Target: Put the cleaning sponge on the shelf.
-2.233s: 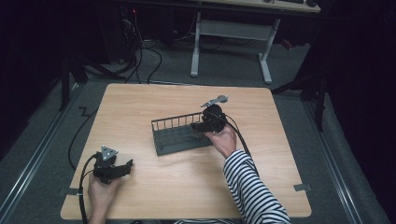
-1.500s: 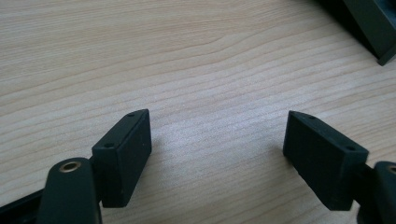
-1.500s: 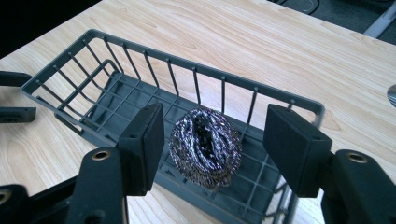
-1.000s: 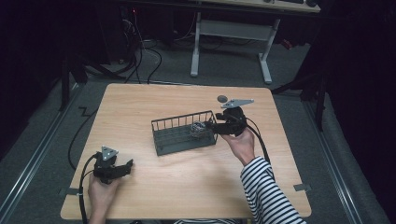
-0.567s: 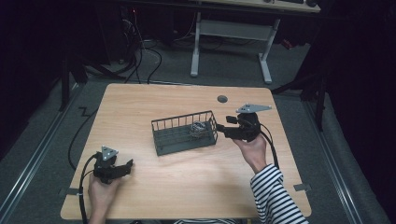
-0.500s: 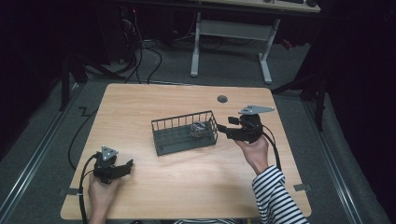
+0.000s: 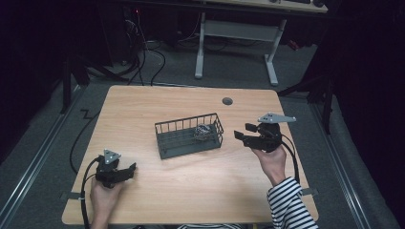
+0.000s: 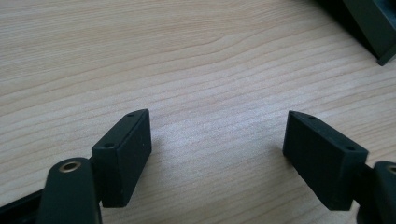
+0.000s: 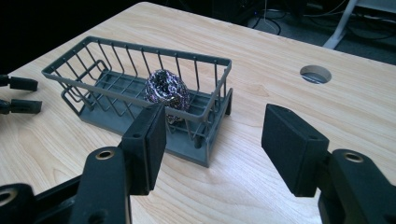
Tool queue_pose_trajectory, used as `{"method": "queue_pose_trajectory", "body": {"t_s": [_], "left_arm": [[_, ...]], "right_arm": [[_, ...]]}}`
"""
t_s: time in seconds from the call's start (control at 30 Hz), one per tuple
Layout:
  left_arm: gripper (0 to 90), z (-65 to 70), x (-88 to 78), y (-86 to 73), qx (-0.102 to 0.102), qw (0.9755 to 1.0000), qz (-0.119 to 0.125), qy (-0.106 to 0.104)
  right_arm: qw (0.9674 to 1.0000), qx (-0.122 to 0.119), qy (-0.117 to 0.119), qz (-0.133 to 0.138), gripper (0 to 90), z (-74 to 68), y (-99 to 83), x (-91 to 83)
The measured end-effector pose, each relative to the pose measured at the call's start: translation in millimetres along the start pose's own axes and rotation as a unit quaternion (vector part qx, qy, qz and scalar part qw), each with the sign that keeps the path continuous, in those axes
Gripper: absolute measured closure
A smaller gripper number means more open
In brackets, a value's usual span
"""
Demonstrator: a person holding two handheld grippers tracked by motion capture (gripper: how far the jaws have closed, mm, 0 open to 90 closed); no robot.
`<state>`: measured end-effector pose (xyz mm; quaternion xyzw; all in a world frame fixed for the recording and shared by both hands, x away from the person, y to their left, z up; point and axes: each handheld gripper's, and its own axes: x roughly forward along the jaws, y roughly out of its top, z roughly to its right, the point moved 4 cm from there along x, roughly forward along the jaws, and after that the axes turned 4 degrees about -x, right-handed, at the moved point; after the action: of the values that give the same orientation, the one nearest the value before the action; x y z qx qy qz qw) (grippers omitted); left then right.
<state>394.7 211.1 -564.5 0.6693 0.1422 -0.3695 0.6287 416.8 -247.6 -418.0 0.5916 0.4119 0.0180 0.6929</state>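
The scouring ball (image 9: 166,89) lies in the wire basket (image 7: 189,135); placement appears done. My right gripper (image 7: 247,133) and left gripper (image 7: 125,171) stand apart, empty.

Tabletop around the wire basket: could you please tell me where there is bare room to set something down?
The widest bare wood lies between the basket and the table's far edge, broken by the round hole. The near strip between the left gripper and the right forearm is also free. It is tighter between the basket, which holds the scouring ball, and the right gripper.
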Motion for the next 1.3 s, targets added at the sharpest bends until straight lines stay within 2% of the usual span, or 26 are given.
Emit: {"method": "queue_pose_trajectory", "body": {"t_s": [0.13, 0.23, 0.3, 0.43, 0.53, 0.8, 1.03, 1.07, 1.3], "left_arm": [[24.1, 0.0, 0.0, 0.0, 0.0, 1.0, 0.0, 0.0], [24.1, 0.0, 0.0, 0.0, 0.0, 1.0, 0.0, 0.0], [24.1, 0.0, 0.0, 0.0, 0.0, 1.0, 0.0, 0.0], [24.1, 0.0, 0.0, 0.0, 0.0, 1.0, 0.0, 0.0], [24.1, 0.0, 0.0, 0.1, 0.0, 1.0, 0.0, 0.0], [24.1, 0.0, 0.0, 0.0, 0.0, 1.0, 0.0, 0.0], [24.1, 0.0, 0.0, 0.1, 0.0, 1.0, 0.0, 0.0], [24.1, 0.0, 0.0, 0.1, 0.0, 1.0, 0.0, 0.0], [24.1, 0.0, 0.0, 0.0, 0.0, 1.0, 0.0, 0.0]], "right_arm": [[1.0, 0.01, -0.002, 0.001, 40.9, 3.7, -7.9, -4.0], [0.9999, 0.003, -0.015, 0.005, 41.1, 4.8, -11.5, -9.0], [0.9998, 0.008, -0.011, 0.011, 41.2, 5.0, -14.0, -12.3], [0.9998, 0.012, -0.016, 0.0, 41.2, 8.5, -24.4, -12.5], [0.9995, 0.029, -0.01, 0.004, 41.1, 10.5, -31.9, -13.9], [0.9987, 0.05, -0.011, 0.008, 41.2, 12.9, -53.9, -18.9], [0.9976, 0.068, -0.014, 0.002, 41.1, 16.5, -74.1, -14.3], [0.9971, 0.075, -0.015, -0.002, 41.1, 16.9, -78.7, -13.0], [0.9956, 0.084, -0.027, -0.031, 40.2, 17.4, -108.1, 1.4]]}}
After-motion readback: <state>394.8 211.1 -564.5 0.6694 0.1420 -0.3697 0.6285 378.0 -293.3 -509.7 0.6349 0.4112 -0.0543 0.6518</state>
